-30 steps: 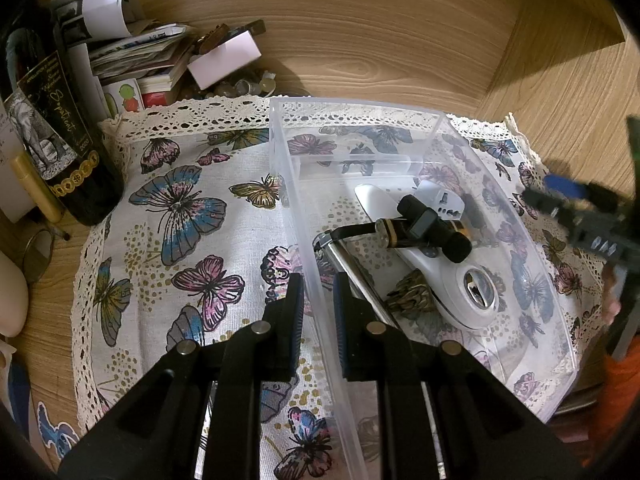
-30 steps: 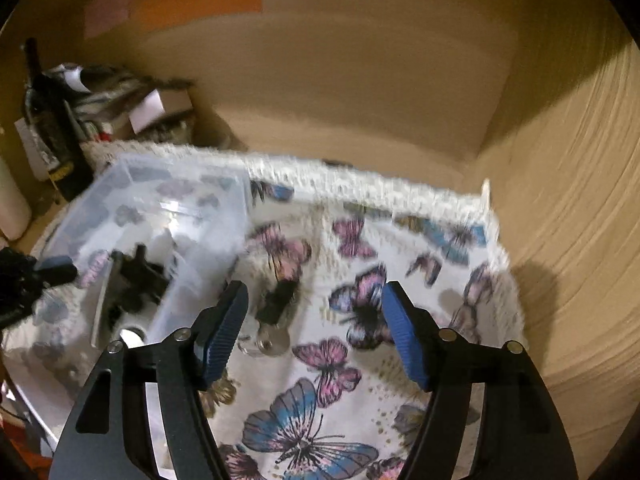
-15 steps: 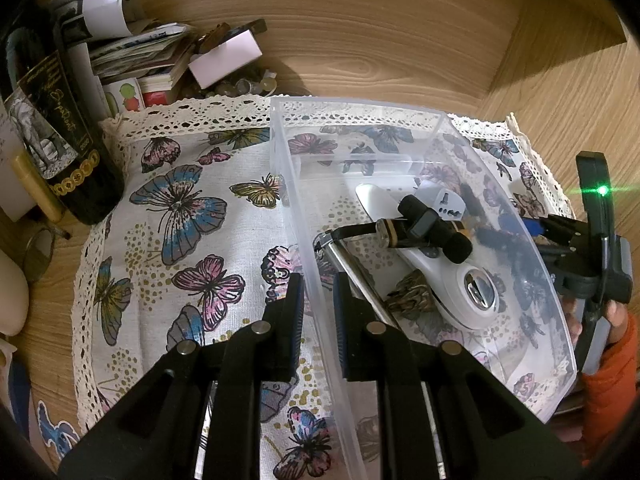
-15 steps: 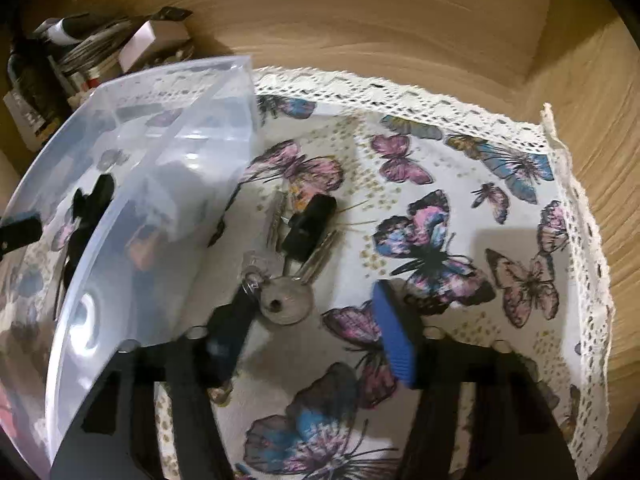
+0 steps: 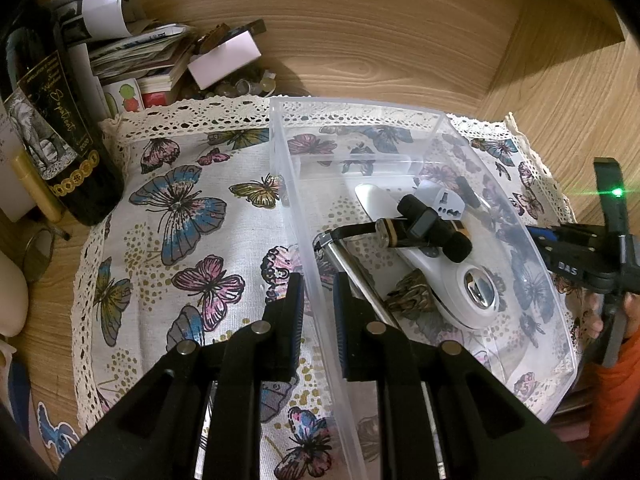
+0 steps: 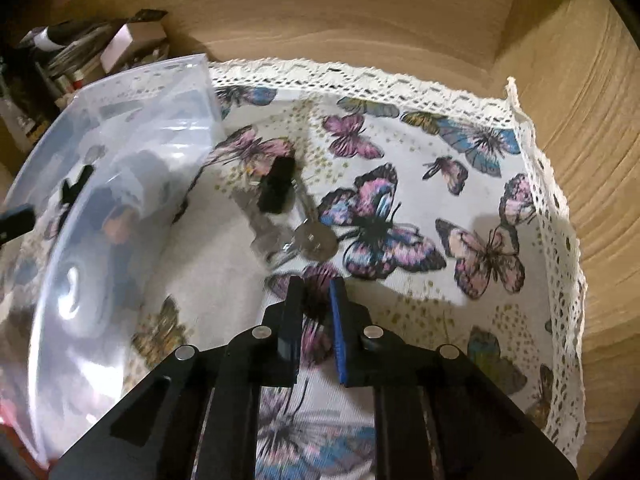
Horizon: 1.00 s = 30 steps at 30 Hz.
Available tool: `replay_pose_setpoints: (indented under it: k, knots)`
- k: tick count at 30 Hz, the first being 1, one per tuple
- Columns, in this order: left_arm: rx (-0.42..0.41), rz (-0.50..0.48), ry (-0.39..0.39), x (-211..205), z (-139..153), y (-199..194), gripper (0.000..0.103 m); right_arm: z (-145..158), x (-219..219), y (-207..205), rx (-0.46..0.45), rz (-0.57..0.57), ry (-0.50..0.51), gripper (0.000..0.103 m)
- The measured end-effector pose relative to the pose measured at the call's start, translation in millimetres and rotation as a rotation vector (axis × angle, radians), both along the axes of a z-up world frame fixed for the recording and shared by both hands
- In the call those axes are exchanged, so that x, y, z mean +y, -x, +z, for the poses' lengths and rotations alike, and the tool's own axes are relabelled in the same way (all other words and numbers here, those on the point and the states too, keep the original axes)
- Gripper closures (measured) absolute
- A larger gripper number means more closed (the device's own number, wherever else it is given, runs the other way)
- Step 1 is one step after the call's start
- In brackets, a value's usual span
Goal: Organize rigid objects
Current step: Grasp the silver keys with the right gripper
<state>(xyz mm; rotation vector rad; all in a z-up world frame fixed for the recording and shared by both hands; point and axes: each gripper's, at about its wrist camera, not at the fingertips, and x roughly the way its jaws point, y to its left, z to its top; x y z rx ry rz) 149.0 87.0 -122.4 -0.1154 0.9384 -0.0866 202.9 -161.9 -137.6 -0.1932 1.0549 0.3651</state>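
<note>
Right wrist view, blurred keys (image 6: 298,236), apparently silver, black fob.

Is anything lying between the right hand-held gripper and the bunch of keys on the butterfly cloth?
Nothing visible: only bare butterfly-print cloth separates the right hand-held gripper from the silver keys with the black fob.

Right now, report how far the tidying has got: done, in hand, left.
Done: a white device, a small black camera and a metal rod lie in the clear bin. In hand: the left gripper clamps the bin's near wall; the right gripper is shut with nothing between its pads. Left: the bunch of keys on the butterfly cloth, just ahead of that gripper.
</note>
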Motion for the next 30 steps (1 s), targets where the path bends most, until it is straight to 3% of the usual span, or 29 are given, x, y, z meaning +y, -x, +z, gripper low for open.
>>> replay_pose_setpoints:
  k: [3, 5, 10, 16, 18, 20, 30]
  knots:
    - [0.000, 0.001, 0.000, 0, 0, 0, 0.089, 5, 4, 9, 0.002, 0.041, -0.022, 0.081]
    - [0.001, 0.000, 0.001, 0, 0, 0, 0.089, 4, 9, 11, 0.002, 0.056, -0.024, 0.065]
    - [0.002, -0.002, 0.001, -1, 1, -1, 0.089, -6, 26, -2, -0.014, 0.051, -0.003, 0.052]
    - [0.001, -0.002, 0.005, -1, 2, -1, 0.089, -11, 31, -18, -0.045, 0.022, -0.002, 0.054]
    - [-0.002, 0.001, 0.009, 0, 2, -1, 0.089, -12, 31, -15, -0.062, 0.025, 0.005, 0.059]
    - [-0.002, 0.000, 0.009, 1, 2, -1, 0.089, -12, 30, -13, -0.072, 0.024, 0.006, 0.077]
    - [-0.002, 0.002, 0.011, 2, 1, -1, 0.089, 2, 26, 0, -0.107, -0.008, 0.033, 0.077]
